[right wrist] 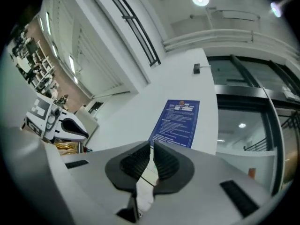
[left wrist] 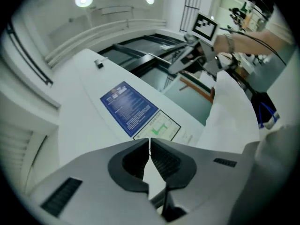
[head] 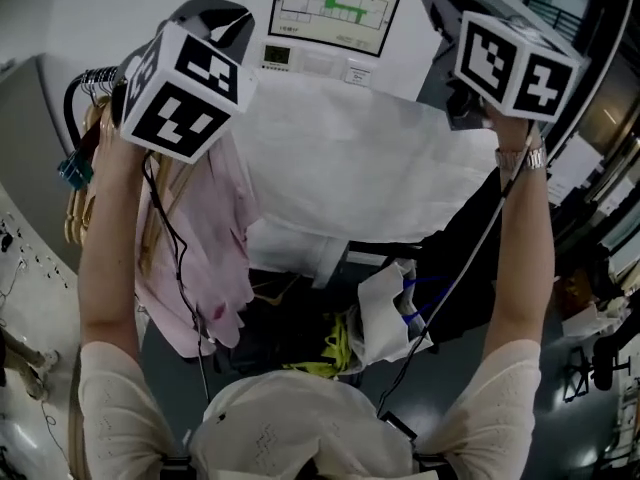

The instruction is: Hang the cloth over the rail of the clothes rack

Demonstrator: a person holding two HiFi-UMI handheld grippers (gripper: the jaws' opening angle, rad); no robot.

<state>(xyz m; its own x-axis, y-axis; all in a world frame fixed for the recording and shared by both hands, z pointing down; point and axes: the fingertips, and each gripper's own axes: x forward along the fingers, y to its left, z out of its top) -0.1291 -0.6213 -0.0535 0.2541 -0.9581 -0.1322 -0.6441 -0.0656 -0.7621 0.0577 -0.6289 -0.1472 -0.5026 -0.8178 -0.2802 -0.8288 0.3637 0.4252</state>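
Note:
A white cloth (head: pixel 360 163) is stretched wide between my two raised grippers in the head view. My left gripper (left wrist: pixel 150 146) is shut on one top corner, and a strip of cloth (left wrist: pixel 152 175) shows between its pads. The right gripper (right wrist: pixel 152 151) is shut on the other corner, with cloth (right wrist: pixel 144 189) pinched in its jaws. In the head view their marker cubes sit at upper left (head: pixel 185 88) and upper right (head: pixel 518 60). The cloth hides most of the rack's rail.
A pink garment (head: pixel 215 248) and wooden hangers (head: pixel 85 183) hang at the left of the rack. Dark clothes (head: pixel 470 258) hang at the right. A wall with a blue notice (left wrist: pixel 129 107) and a framed plan (head: pixel 335 6) stands behind.

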